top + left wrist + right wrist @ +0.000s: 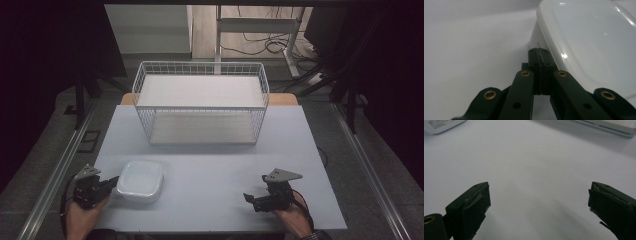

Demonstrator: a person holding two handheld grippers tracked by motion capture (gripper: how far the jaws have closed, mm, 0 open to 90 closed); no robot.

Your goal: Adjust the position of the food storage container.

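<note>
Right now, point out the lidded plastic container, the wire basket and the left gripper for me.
plastic container (140, 180), high view, middle of its lid
wire basket (200, 66), high view, far top rim
left gripper (539, 55), left gripper view, tips of its shut jaws

A translucent white container (139, 180) is sitting on a pale grey bench (215, 170); a white wire basket (200, 102); black fingers (541, 60).

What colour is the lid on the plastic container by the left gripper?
Translucent white lid on the square plastic container; clearest in the left gripper view.
</note>
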